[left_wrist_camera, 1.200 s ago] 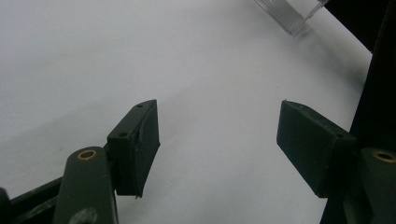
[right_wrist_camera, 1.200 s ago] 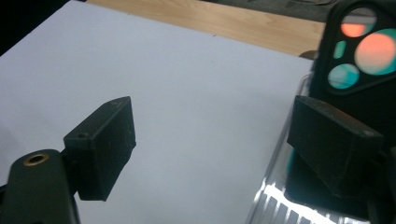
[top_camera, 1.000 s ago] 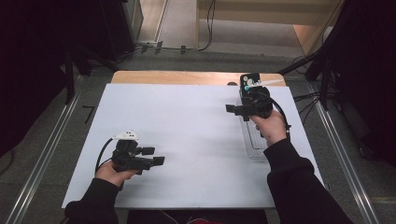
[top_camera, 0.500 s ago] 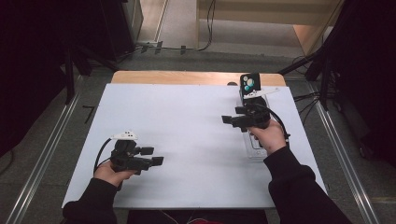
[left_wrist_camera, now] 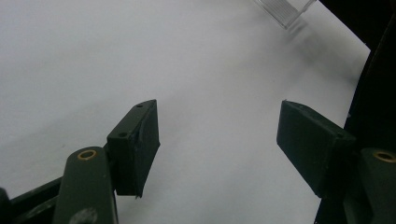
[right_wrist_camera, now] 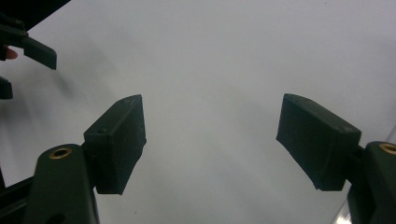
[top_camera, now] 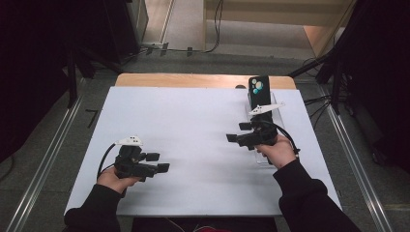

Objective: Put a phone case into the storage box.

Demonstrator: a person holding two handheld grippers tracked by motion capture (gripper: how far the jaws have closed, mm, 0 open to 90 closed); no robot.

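High view | phone point(top_camera: 258, 88) upright in clear stand point(top_camera: 265, 107) | both hand-held grippers apart, empty

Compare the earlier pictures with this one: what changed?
The right claw drew back from the phone on its clear stand, toward the person, its jaws closing a little with nothing between them. The phone now stands free. The left claw stayed put, open and empty.

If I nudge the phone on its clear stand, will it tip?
Probably. The phone stands upright, tall and narrow, so a high push would likely topple it. Its glossy back looks slippery. The clear stand seems light and may slide on the smooth table.
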